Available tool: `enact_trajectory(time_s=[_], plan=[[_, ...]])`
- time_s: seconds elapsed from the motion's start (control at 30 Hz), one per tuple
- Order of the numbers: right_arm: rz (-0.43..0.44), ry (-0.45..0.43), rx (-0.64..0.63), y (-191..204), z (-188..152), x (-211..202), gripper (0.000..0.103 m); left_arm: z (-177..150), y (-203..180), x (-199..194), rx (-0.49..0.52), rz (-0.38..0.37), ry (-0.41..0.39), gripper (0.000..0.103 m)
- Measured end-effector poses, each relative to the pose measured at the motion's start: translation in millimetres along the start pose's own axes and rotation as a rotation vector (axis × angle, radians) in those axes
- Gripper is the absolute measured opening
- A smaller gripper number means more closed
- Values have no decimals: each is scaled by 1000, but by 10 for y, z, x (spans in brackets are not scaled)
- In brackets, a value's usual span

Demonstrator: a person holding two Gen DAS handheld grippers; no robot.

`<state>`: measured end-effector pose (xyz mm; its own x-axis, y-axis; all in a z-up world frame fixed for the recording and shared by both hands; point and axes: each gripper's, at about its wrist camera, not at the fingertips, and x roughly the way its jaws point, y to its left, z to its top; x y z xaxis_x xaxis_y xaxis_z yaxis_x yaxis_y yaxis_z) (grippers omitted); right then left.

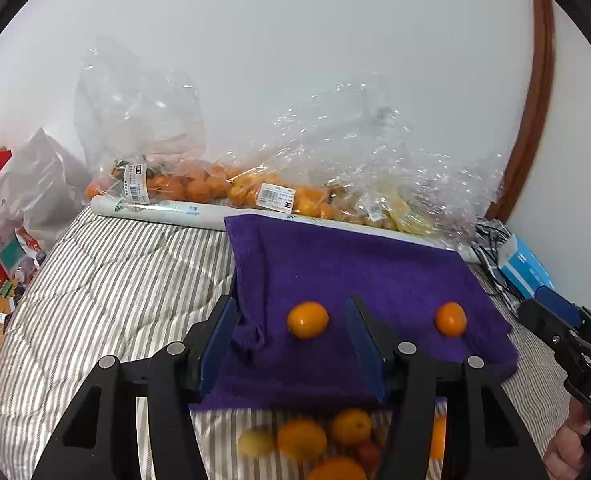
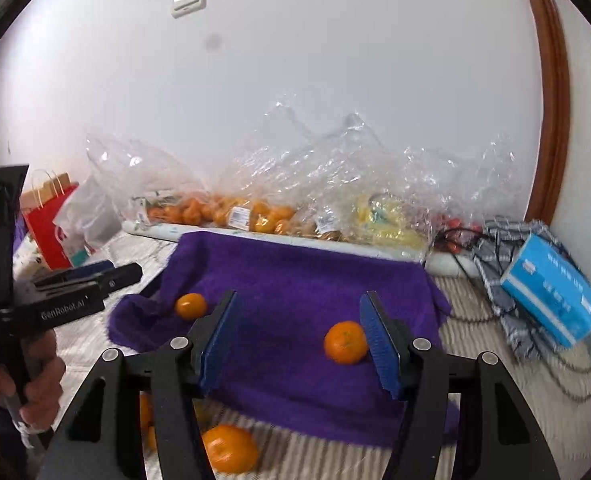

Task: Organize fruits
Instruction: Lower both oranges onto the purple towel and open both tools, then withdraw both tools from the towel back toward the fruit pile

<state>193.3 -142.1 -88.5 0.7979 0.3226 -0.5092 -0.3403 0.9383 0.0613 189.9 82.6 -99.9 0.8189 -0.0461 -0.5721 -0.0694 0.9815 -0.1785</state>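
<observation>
Nearest to us, a blurred heap of loose orange and yellow round fruits (image 1: 315,440) lies on the grey-and-white striped bed quilt (image 1: 107,292), just in front of the purple fluffy towel (image 1: 355,272); our left hand-held gripper (image 1: 295,344) hangs above the towel's near edge, released, nothing between its blue pads; our right hand-held gripper (image 2: 299,344) is likewise released and empty; on the towel rest two small orange mandarins, well apart, the left mandarin (image 1: 308,319) ahead between the left pads, the right mandarin (image 2: 345,342) just beside the right hand-held gripper's right pad; behind the towel, a white paper roll (image 1: 163,212); then crinkled clear plastic bags of oranges (image 1: 199,184) against the white wall (image 1: 295,40).
</observation>
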Motion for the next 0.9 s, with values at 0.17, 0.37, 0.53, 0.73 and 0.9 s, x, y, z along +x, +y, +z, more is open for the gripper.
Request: enact_trajectory(time_s=[0.17, 0.37, 0.53, 0.73, 0.9], plan=[[10, 15, 10, 129, -121, -206, 60, -113, 59, -232, 5, -2, -1, 55], [29, 28, 27, 237, -273, -420, 55, -258, 150, -448, 6, 13, -2, 55], [51, 47, 49, 310, -392, -544, 54, -393, 247, -562, 2, 29, 12, 55], [60, 71, 65, 378, -512, -585, 53, -559, 391, -644, -16, 39, 26, 55], [41, 69, 58, 454, -585, -600, 53, -654, 502, -636, -34, 45, 43, 55]])
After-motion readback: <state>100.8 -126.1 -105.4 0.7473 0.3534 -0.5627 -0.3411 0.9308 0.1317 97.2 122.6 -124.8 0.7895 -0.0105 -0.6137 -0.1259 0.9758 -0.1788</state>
